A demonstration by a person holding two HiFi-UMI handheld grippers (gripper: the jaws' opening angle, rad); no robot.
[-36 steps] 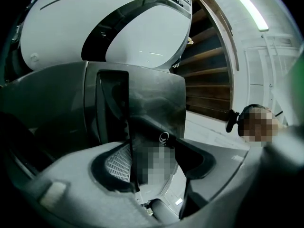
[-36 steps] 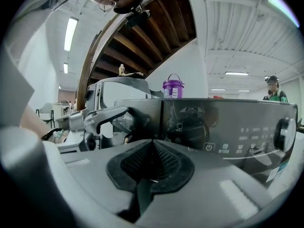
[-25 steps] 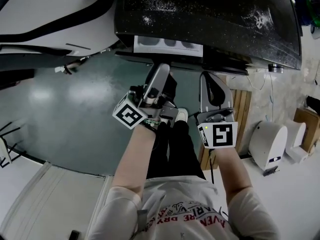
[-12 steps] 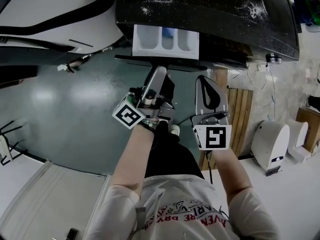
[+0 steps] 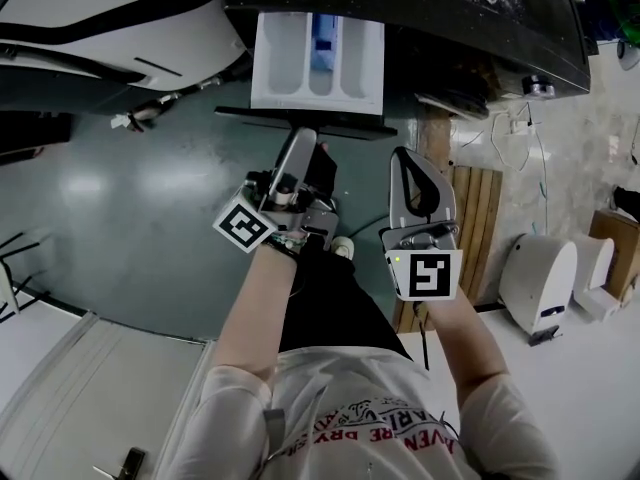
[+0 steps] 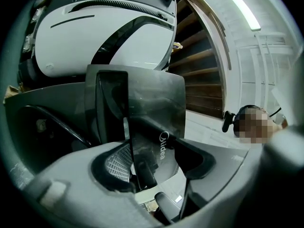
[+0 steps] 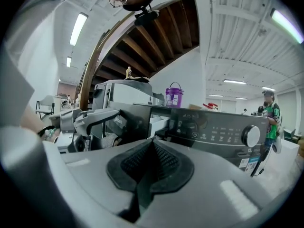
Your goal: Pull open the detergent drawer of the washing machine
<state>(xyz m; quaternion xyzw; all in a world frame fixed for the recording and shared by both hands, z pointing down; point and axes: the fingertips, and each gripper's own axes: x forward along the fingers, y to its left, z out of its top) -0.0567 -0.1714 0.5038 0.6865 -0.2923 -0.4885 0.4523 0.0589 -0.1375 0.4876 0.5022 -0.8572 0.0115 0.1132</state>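
The white detergent drawer (image 5: 316, 56) stands well out of the dark washing machine (image 5: 460, 23), its compartments open to view. Its dark front panel (image 5: 300, 120) is between the jaws of my left gripper (image 5: 298, 146), which is shut on it. In the left gripper view the panel (image 6: 156, 108), printed with a brand name, runs between the ribbed pads (image 6: 116, 164) of my left gripper (image 6: 152, 163). My right gripper (image 5: 408, 163) hangs to the right of the drawer, shut and empty. In the right gripper view its pads (image 7: 164, 163) meet, with the drawer (image 7: 159, 120) and the control panel (image 7: 213, 127) beyond.
A white machine (image 5: 100, 18) stands left of the washer. Wooden slats (image 5: 475, 228) and a white appliance (image 5: 540, 278) are at the right. A purple bucket (image 7: 174, 96) sits on top of the washer. A person (image 7: 270, 109) stands far off at the right.
The drawer has slid much further out of the machine. My left gripper has drawn back toward me with the front panel in it, and the right gripper has drawn back alongside.
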